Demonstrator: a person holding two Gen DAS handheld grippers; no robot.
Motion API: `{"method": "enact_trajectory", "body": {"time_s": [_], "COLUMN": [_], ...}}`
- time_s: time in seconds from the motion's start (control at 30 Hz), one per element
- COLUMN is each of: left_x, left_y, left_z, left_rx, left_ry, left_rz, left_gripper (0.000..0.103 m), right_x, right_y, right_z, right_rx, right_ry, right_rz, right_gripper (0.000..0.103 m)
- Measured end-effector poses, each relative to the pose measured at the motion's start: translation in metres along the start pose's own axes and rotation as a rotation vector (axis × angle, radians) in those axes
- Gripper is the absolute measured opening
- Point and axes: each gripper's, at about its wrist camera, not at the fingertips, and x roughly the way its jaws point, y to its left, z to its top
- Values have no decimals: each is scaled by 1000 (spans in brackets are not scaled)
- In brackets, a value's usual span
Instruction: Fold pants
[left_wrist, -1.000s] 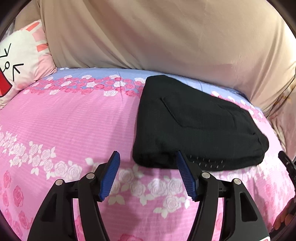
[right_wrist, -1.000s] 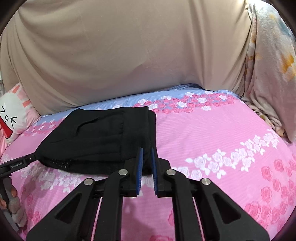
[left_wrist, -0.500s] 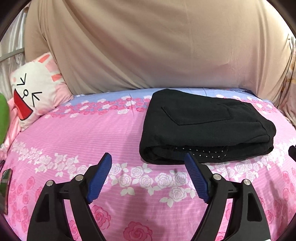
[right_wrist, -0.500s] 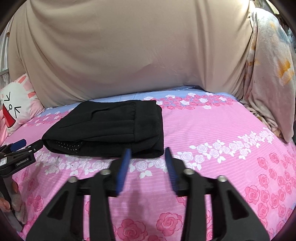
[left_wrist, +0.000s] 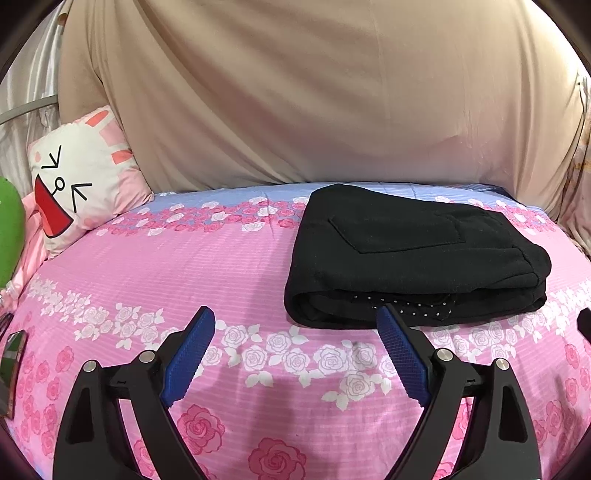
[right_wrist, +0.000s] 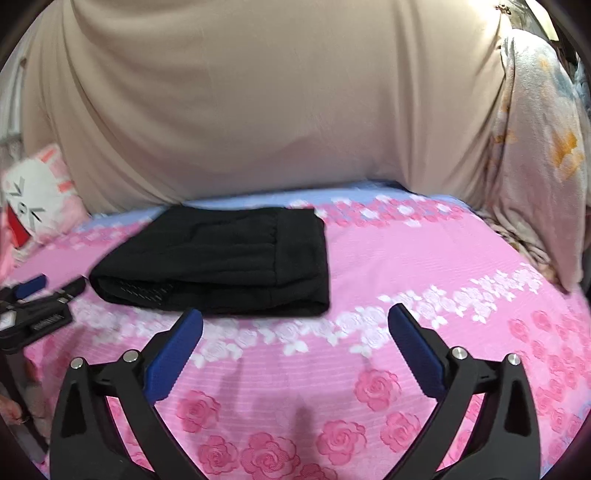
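The pants (left_wrist: 413, 254) lie folded into a thick black rectangle on the far part of the pink rose-print bed (left_wrist: 184, 266), a pocket facing up. Both grippers hover near its near edge, apart from it. The left gripper (left_wrist: 295, 350) is spreading, nothing between its blue pads (left_wrist: 188, 354); the right gripper (right_wrist: 295, 347) is spreading too, empty. A cartoon pillow (left_wrist: 77, 177) leans far left against beige drapery (left_wrist: 314, 92).
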Motion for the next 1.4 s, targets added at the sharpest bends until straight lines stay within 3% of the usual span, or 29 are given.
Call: {"method": "enact_trajectory", "body": {"time_s": [0.13,0.37,1.4], "left_x": [-1,-3,-7], "left_y": [1,1,2], "left_z": [0,1,1], "left_rx": [-2,-7,-17], "left_ry": [-8,-14,-24], "left_rz": [3,7,14], "left_gripper": [87,91,92], "right_x": [1,17,18], "right_y": [-3,-8,-11], "right_z": [0,0,-1], "right_rx": [15,40,49], "right_ry": [8,97,104], "right_rz": [4,-30,-29], "right_gripper": [98,98,98]}}
